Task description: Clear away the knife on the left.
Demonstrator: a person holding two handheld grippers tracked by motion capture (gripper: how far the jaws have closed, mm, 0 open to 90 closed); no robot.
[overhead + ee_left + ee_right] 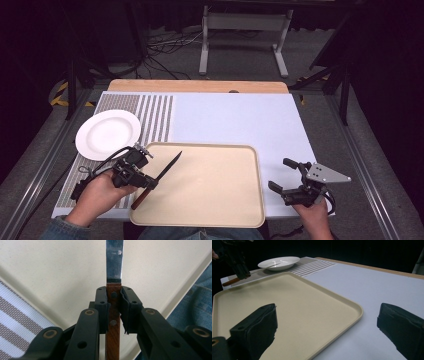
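Note:
A knife [160, 176] with a brown wooden handle and a steel blade hangs over the left part of a beige tray [220, 200]. My left gripper [149, 183] is shut on its handle; in the left gripper view the pads [102, 302] press the wooden handle [113, 322] from both sides, and the blade [114, 260] points away over the tray [62, 270]. My right gripper [282, 175] stands open beside the tray's right edge, with nothing between its fingers [257, 330]. In the right gripper view the knife [249, 275] shows far off at the tray's [312, 305] left end.
A white plate [107, 133] rests on a striped mat [150, 117] at the left, behind the left hand. The table's light blue-white top [240, 120] stretches behind and right of the tray. Stands and cables are on the floor beyond the table.

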